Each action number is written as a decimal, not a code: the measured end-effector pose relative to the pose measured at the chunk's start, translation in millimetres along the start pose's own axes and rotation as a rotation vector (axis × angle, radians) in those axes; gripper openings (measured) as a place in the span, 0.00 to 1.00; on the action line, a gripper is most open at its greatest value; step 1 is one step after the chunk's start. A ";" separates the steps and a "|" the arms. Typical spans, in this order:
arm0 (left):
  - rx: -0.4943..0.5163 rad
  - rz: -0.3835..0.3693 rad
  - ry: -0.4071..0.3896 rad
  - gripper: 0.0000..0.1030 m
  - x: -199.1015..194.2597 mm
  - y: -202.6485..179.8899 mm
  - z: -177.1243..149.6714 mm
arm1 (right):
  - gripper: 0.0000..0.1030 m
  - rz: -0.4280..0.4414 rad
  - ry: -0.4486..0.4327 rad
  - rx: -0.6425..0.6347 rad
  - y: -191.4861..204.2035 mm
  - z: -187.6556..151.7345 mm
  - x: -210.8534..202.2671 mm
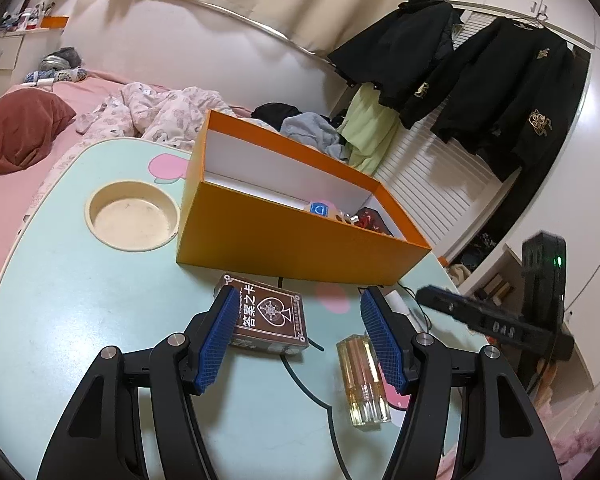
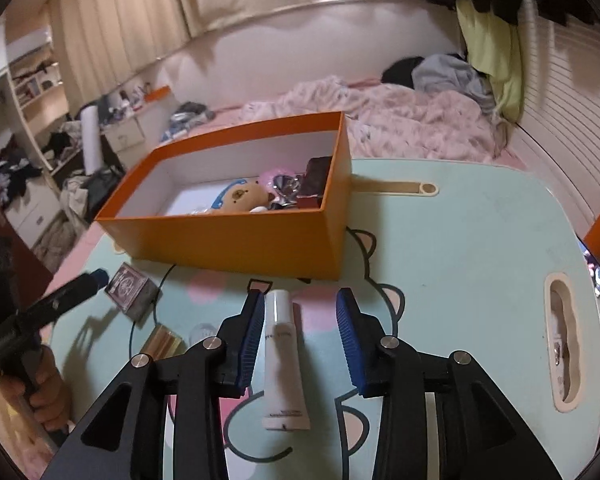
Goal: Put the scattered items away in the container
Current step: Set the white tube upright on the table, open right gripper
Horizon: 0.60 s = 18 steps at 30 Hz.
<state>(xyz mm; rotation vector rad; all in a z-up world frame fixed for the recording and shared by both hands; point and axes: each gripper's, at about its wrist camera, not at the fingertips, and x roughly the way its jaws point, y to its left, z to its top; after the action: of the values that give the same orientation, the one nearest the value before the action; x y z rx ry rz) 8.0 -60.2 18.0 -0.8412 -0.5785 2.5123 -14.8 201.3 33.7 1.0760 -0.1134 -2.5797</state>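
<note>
The right claw (image 2: 298,336) is held with its jaws parted and nothing gripped; the white tube (image 2: 285,360) lies on the worktop (image 2: 460,280) between them, close against the left pad. The claw should be centred over the tube before closing, and the grip taken mid-body. The orange box (image 2: 236,236) stands just ahead. The left claw (image 1: 300,340) is open, with the card box (image 1: 266,320) just ahead by its left pad.

White tube (image 2: 285,356) flat before orange box (image 2: 236,236)
</note>
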 end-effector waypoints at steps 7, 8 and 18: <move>0.099 0.090 -0.083 0.62 -18.9 -44.3 27.4 | 0.36 0.013 -0.025 0.010 -1.4 -5.4 -1.0; 0.153 0.101 -0.051 0.62 -15.0 -60.2 37.3 | 0.37 0.022 -0.026 0.022 -2.8 -7.5 -1.2; 0.198 0.357 0.385 0.62 120.6 -94.9 101.2 | 0.40 0.061 -0.022 0.115 -22.3 -10.2 -4.4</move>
<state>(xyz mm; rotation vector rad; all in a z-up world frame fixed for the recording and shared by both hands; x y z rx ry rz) -119.4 54.5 84.4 -1.4045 -0.0519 2.5498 -11.0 224.3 24.9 1.0661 -0.2981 -2.5578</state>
